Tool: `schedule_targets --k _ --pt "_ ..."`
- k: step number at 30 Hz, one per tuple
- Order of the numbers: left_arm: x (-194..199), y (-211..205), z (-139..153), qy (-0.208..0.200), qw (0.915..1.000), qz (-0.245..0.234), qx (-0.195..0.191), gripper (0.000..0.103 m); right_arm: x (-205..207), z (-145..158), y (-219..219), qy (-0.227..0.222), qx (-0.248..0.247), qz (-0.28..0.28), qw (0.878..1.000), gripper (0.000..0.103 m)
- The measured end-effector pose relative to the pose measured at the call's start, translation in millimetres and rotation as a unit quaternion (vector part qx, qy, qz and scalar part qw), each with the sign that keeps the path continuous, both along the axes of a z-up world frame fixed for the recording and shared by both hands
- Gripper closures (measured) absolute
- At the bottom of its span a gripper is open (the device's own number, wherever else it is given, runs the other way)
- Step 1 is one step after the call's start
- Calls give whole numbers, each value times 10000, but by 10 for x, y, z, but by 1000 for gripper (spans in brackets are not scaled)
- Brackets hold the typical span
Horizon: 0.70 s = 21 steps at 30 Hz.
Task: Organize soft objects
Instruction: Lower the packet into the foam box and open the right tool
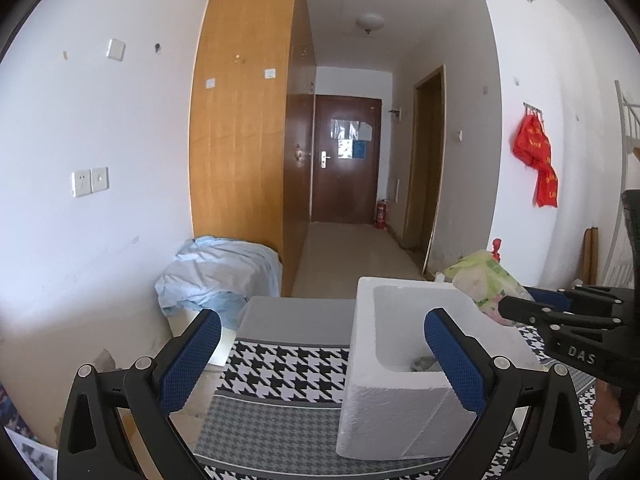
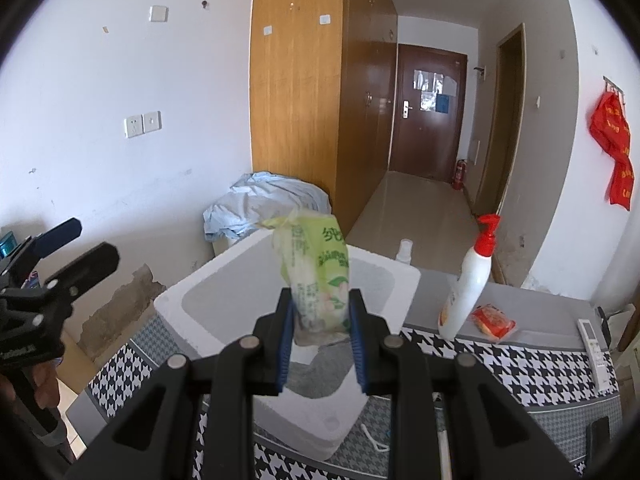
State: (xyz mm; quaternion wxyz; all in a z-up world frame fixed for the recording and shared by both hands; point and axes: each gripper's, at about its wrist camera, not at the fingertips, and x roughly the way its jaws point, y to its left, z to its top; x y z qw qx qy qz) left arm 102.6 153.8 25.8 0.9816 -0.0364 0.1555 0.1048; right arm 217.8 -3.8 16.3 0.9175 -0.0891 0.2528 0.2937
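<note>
Right gripper (image 2: 322, 344) pinches a green tissue pack (image 2: 318, 280) between its blue pads, jaws narrowed onto the soft wrapper; the pack stands upright, hanging over the open foam box (image 2: 200, 300). Left gripper (image 1: 322, 360) holds nothing, its jaws spread wide, the right pad (image 1: 454, 360) in front of the box's near wall. That box sits on the houndstooth cloth (image 1: 280, 364) near the table's left edge, and something grey lies at its bottom, too hidden to name. Beyond the box, toward the table's far edge, a white pump bottle (image 2: 468, 292) with a red top stands upright, a red packet (image 2: 494, 322) just beside it. A white remote (image 2: 594, 344) lies near the right edge. Past the table, a pale blue sheet (image 2: 264, 204) is bunched against the wardrobe (image 2: 296, 100).
</note>
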Motion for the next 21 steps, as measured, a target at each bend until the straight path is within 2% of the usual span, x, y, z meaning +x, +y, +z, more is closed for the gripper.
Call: schedule_targets --k 4,7,8,11,21 --pt "-5 -24 -30 35 10000 -26 34 1 44 -14 42 68 -14 -11 10000 72" --pt "-14 -37 -56 62 10000 -33 41 1 84 -30 54 175 15 28 9998 56" --pt "-15 -43 -65 72 10000 -26 39 1 89 -29 49 169 35 39 9998 47" --pt "-14 -59 -87 104 9999 -31 38 1 57 -20 35 92 61 88 9999 33" --pt "-38 -189 -118 165 9998 -141 18 1 -103 66 -165 -26 229 95 9997 32"
